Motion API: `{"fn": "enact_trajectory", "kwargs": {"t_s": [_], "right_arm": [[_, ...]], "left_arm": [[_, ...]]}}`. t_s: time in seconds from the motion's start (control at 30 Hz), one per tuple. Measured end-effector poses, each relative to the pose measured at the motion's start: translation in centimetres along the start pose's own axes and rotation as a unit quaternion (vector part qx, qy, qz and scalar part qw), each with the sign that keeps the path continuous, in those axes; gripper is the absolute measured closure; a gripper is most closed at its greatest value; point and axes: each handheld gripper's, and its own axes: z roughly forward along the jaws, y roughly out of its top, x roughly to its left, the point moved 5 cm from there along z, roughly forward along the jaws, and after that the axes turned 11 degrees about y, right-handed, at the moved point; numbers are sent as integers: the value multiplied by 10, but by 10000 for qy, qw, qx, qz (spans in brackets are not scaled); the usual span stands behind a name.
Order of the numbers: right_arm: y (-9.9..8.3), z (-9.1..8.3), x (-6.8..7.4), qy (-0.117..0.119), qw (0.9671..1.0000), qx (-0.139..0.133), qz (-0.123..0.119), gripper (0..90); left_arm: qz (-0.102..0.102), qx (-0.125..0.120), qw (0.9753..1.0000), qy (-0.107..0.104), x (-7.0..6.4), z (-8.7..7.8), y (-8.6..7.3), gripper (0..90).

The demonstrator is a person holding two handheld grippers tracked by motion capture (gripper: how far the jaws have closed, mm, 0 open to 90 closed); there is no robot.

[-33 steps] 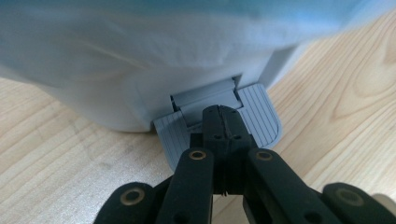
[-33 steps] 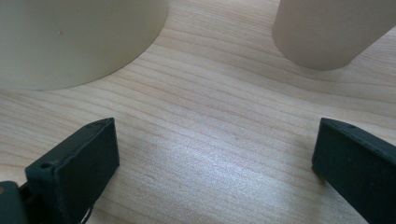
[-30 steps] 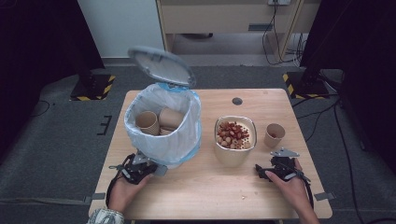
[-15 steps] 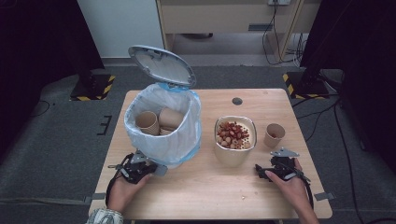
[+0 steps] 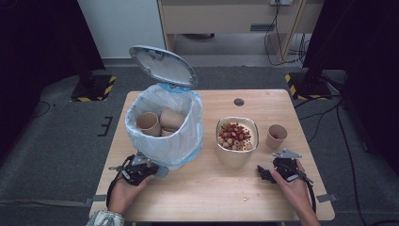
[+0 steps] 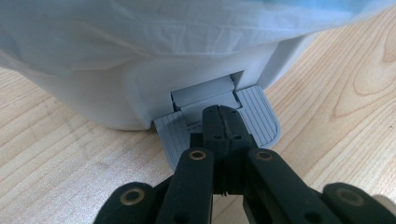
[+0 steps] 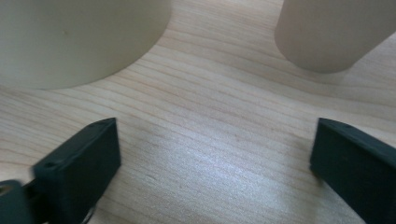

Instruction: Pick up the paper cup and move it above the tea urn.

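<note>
In the high view the left gripper (image 5: 141, 170) sits at the foot of the white pedal bin (image 5: 164, 127), whose lid (image 5: 162, 66) stands tipped open above a liner holding paper cups (image 5: 160, 122). The right gripper (image 5: 277, 170) rests on the table (image 5: 202, 193), with the bowl of red and pale pieces (image 5: 236, 139) ahead of its jaws toward their left and a small paper cup (image 5: 276, 135) straight ahead. In the left gripper view the jaws are pressed together, tips down on the grey pedal (image 6: 217, 121) at the bin's base (image 6: 140, 93); they seem to push it, though contact is hard to judge. In the right gripper view the jaws stand wide apart over bare wood (image 7: 210, 140), the bowl's wall (image 7: 79, 37) beyond the left jaw and the cup (image 7: 331, 32) beyond the right.
</note>
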Motion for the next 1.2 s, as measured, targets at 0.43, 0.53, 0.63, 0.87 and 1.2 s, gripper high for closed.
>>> {"fn": "enact_trajectory", "kwargs": {"t_s": [0.43, 0.53, 0.63, 0.87, 1.2], "right_arm": [[16, -17, -15, -602, 9955, -638, 351, 74], [27, -22, -21, -660, 9933, -863, 383, 76], [35, -23, -28, -732, 9912, -1027, 402, 80], [48, -16, -41, -646, 9877, -1347, 460, 83], [62, 5, -57, -554, 9850, -1582, 415, 94]], "left_arm": [[65, 6, 10000, 16, -2, 1, 1, 900], [22, 6, 10000, -16, -1, 1, 1, 900], [5, 2, 10000, -17, -1, 1, 1, 900], [28, 9, 10000, 5, -1, 1, 1, 900], [19, -1, 10000, -4, -1, 1, 1, 900]]}}
